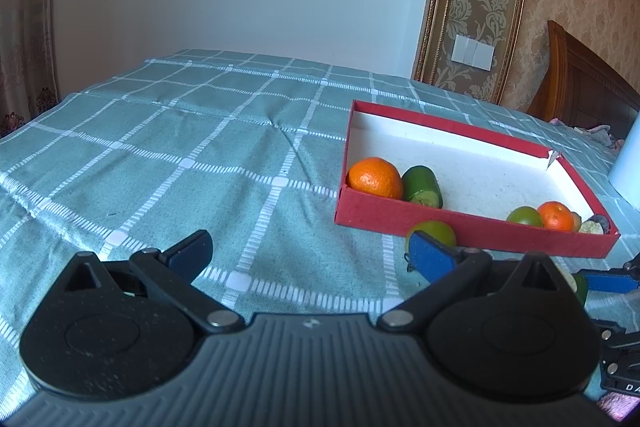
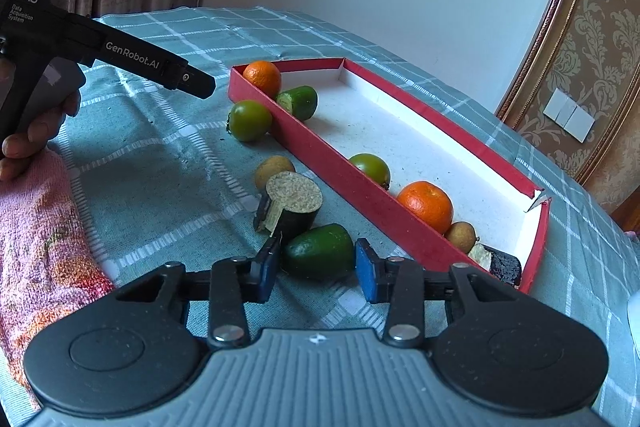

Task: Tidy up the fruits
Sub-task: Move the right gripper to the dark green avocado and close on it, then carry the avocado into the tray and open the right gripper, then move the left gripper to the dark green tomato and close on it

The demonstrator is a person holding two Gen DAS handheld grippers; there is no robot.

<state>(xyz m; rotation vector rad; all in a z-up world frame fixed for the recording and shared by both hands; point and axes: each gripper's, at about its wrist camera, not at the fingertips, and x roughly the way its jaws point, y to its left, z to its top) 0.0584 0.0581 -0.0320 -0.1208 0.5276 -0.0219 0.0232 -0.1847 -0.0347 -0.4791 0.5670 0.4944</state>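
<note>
A red box (image 2: 332, 163) (image 1: 472, 233) with a white floor lies on the checked tablecloth. It holds two oranges (image 2: 426, 205) (image 2: 263, 78), a green cucumber piece (image 2: 299, 101), a green tomato (image 2: 370, 167), a small brown fruit (image 2: 461, 235) and a dark piece (image 2: 500, 263). Outside it lie a green tomato (image 2: 249, 120) (image 1: 434, 231), a brown fruit (image 2: 274, 170), a dark cut piece (image 2: 292, 205) and a dark green fruit (image 2: 320, 255). My right gripper (image 2: 316, 273) is open, its pads on either side of the dark green fruit. My left gripper (image 1: 308, 253) is open and empty over the cloth.
The left gripper's black body (image 2: 120, 55) reaches in from the upper left of the right wrist view. A pink patterned towel (image 2: 40, 239) lies at the left. A white object (image 1: 626, 167) stands at the right edge. Wall and wooden headboard (image 1: 580, 83) lie beyond the table.
</note>
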